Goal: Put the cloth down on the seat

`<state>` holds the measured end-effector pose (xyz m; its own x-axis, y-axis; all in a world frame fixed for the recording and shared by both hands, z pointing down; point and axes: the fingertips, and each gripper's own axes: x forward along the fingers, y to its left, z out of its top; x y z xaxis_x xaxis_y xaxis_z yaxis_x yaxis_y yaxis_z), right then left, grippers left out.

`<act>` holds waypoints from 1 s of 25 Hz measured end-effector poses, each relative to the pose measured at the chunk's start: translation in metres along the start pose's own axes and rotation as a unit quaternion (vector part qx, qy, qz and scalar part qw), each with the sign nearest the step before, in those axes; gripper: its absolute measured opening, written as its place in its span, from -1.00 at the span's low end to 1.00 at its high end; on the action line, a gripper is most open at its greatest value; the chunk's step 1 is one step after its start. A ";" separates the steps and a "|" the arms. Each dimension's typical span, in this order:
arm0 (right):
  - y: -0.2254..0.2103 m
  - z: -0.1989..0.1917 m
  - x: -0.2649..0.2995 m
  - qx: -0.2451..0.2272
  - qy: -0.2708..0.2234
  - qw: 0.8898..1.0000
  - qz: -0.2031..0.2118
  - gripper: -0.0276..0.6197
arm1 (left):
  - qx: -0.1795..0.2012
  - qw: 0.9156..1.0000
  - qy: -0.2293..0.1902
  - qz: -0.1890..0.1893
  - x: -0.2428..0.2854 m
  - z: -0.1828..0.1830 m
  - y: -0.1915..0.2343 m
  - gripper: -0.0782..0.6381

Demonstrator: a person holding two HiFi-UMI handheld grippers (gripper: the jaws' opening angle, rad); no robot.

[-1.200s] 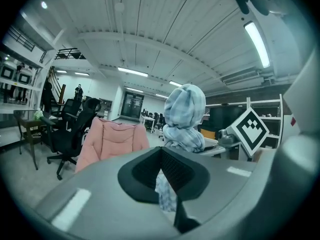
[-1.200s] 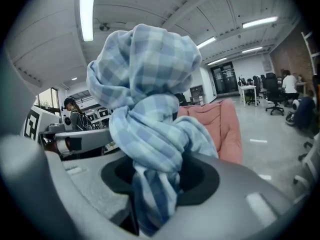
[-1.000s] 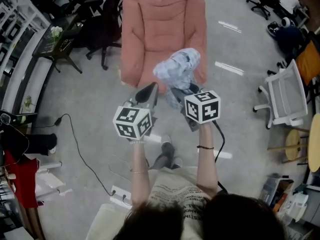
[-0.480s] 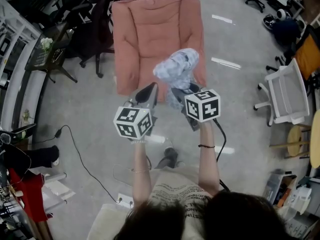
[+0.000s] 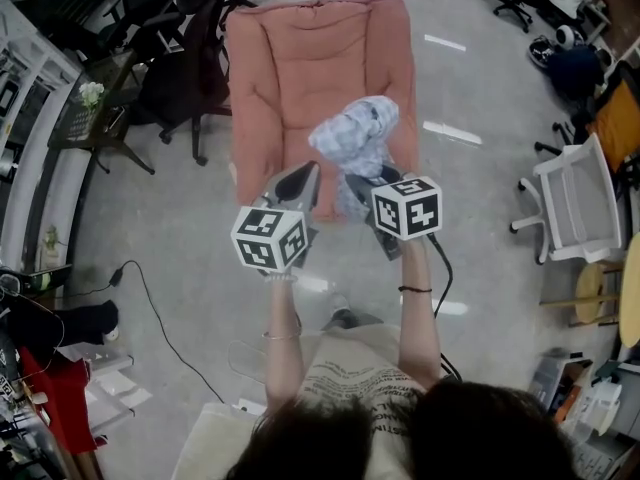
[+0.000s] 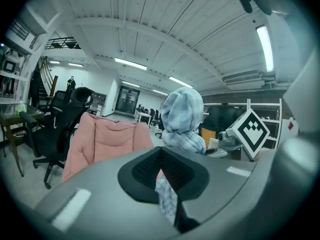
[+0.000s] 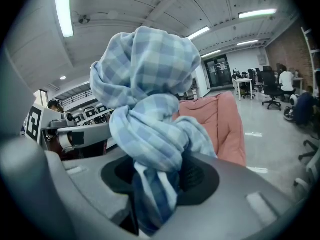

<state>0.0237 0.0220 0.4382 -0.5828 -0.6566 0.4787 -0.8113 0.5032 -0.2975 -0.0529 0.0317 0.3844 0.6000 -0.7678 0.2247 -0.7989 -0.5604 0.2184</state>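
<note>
A blue-and-white checked cloth [image 5: 355, 136], bunched and knotted, rises out of my right gripper [image 5: 362, 183], which is shut on its lower part. In the right gripper view the cloth [image 7: 150, 109] fills the middle, pinched between the jaws of my right gripper [image 7: 160, 179]. My left gripper [image 5: 300, 180] is beside it on the left, jaws together, its tip apart from the cloth. A strip of cloth [image 6: 167, 199] shows through the slit below the left gripper [image 6: 161, 156] pads. The pink armchair [image 5: 300, 58] stands just ahead, and the cloth hangs over its seat's front edge.
Black office chairs [image 5: 190, 28] and a small table with flowers [image 5: 95, 93] stand left of the armchair. A white chair [image 5: 575, 198] is at the right. A black cable [image 5: 160, 298] lies on the grey floor at the left.
Both grippers and the cloth have moved forward toward the armchair, which now sits closer and larger in the head view. The grip on the cloth is unchanged.
</note>
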 end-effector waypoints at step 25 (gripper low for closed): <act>-0.093 0.064 0.081 -0.013 0.021 0.999 0.036 -0.35 | -0.032 0.998 -0.007 0.051 0.109 0.022 0.062 -0.76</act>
<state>0.0490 -0.1137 0.4512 -0.6364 -0.5941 0.4920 -0.7659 0.5625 -0.3115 -0.0380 -0.0942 0.4016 0.5152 -0.8240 0.2359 -0.8509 -0.4587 0.2560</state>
